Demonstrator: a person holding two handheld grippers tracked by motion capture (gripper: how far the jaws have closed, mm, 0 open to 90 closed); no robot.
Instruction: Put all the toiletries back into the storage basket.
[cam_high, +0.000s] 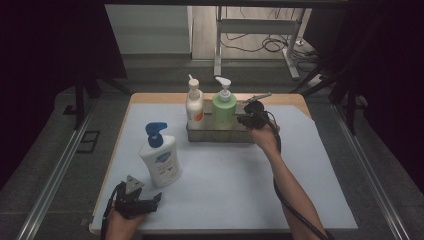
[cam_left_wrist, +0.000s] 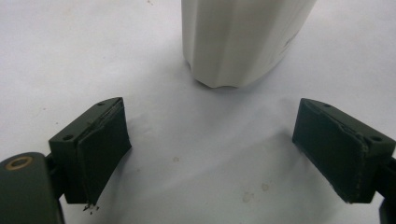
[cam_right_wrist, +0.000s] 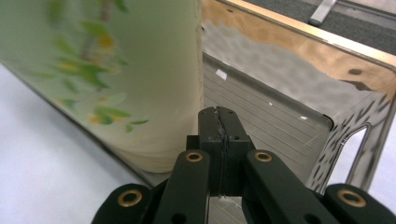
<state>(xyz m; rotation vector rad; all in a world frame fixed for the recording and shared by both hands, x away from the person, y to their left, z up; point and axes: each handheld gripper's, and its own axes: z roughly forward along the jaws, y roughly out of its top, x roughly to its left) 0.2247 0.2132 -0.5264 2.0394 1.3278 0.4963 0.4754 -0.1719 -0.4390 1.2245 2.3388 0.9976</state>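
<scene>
Over by the far edge of the table, my right gripper (cam_high: 248, 114) sits at the metal tray (cam_high: 220, 135), right next to the green pump bottle (cam_high: 223, 107). Its jaws are clenched flat against each other with nothing pinched between them, which is dead obvious in the right gripper view, where the tips (cam_right_wrist: 219, 123) meet in a thin seam just beside the green bottle's (cam_right_wrist: 116, 79) base. That bottle is super blurry up close, so the leafy print on it is all I can make out, no text. The tray's (cam_right_wrist: 299, 84) shiny wall reflects a mess of stuff I can't read, and its handle cutout is cut off at the picture's right edge.

The green bottle stands in the tray next to a white pump bottle with an orange label (cam_high: 194, 104); from above, the tray wall hides both their bottoms.

My left gripper (cam_high: 134, 201) rests at the near left corner, jaws spread wide and holding nothing. In the left gripper view the white bottle (cam_left_wrist: 243, 39) is just ahead of the pads, not touching, and its upper part is out of frame. From above, that's the blue-pump bottle (cam_high: 160, 157) standing on the white mat (cam_high: 225, 190).
</scene>
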